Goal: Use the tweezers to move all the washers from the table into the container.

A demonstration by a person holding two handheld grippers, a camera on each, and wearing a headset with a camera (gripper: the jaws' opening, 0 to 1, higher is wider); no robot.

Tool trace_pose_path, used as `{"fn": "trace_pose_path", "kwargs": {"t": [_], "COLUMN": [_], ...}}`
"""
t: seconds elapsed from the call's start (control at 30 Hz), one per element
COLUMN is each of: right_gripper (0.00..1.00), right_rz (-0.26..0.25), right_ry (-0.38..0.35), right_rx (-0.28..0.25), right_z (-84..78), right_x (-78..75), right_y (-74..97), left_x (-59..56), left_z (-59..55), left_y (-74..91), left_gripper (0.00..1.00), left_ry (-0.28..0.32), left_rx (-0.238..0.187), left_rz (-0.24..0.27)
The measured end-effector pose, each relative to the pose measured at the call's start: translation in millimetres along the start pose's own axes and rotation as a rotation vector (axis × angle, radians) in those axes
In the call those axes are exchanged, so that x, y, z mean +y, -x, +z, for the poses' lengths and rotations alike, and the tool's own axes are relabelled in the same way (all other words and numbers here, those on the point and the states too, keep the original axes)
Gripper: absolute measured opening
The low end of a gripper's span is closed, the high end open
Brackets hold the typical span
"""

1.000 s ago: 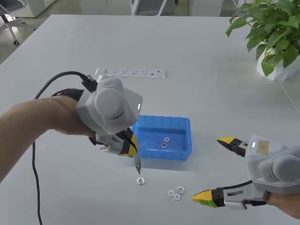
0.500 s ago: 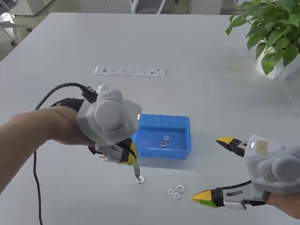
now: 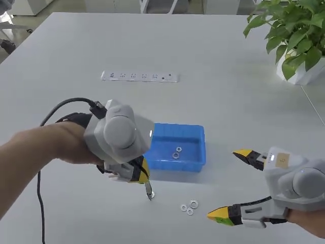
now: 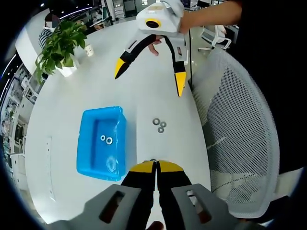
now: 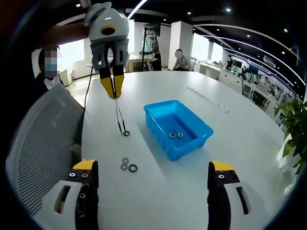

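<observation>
Three small silvery washers (image 3: 193, 204), perhaps steel

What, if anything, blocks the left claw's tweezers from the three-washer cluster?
Likely nothing, so yes. Bare table separates the tweezers in the left claw, tip at a lone washer, from the three-washer cluster. The open right claw is beside the cluster, not over it.
</observation>
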State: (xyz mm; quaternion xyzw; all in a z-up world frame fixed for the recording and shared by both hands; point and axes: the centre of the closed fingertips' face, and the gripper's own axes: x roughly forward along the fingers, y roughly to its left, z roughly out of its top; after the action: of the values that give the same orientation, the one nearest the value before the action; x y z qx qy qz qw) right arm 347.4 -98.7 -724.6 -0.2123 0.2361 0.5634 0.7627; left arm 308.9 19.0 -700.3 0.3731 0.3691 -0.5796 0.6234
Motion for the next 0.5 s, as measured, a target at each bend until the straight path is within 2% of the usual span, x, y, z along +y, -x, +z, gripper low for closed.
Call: {"fn": "trace_pose_path", "kwargs": {"t": [0.17,0.33,0.5], "right_gripper": [0.92,0.86,0.72], "right_rz": [0.022,0.08,0.148], "right_ry": [0.012,0.049,0.096], "right_rx": [-0.013,-0.032,-0.066], "right_z": [4.5,15.5,29.4], "right_x": [6.3,21.5,37.6], "right_y": [-5.9,-19.8,-40.1], "left_x": [-1.2,-0.7,-0.8], "left_z": [-0.1,0.3,0.3], "left_y": [0.2,-0.4,-0.3], "left_gripper": [0.04,0.04,0.04], "left_ry": [-0.002,0.005,0.009], "left_rx": [0.0,-0.005,-0.007], "left_rz": [0.001,0.002,0.004]}}
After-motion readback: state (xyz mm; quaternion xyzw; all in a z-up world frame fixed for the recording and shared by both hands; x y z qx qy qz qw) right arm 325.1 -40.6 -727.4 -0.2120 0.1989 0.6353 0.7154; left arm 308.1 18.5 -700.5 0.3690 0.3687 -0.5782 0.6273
